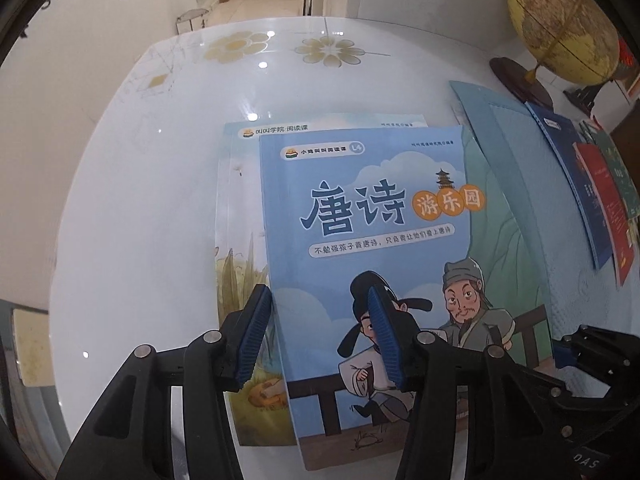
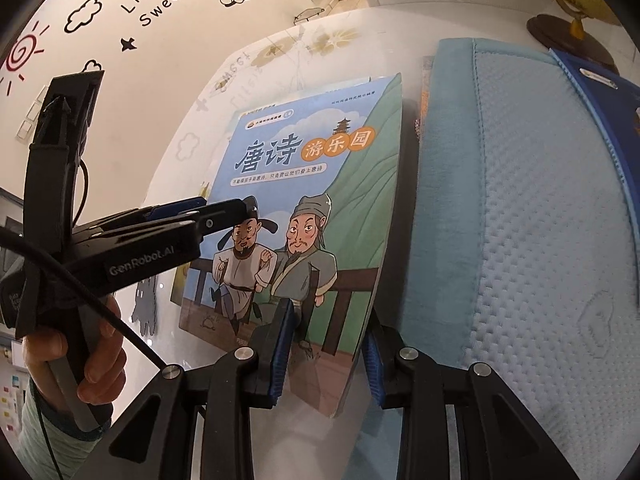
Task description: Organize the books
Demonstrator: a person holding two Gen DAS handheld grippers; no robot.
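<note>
Right wrist view: right tool (image 2: pixel 326 354) points steeply down, clamped on the near right corner of the blue illustrated poetry book (image 2: pixel 304 216), lifting that edge. Left tool (image 1: pixel 316 338), jaws apart, straddles the book's left edge above a second pale book (image 1: pixel 240 208). Both lie on the glossy white table (image 1: pixel 140 200); a light-blue textured pad (image 2: pixel 520 220) adjoins, yellow globe (image 1: pixel 560 24) beyond.

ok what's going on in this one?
A person is sorting books on a glossy white table with two handheld grippers. The right gripper straddles the near right corner of the blue poetry book, which lies on another book. The left gripper is open above its left edge. More books lie by a globe.
</note>
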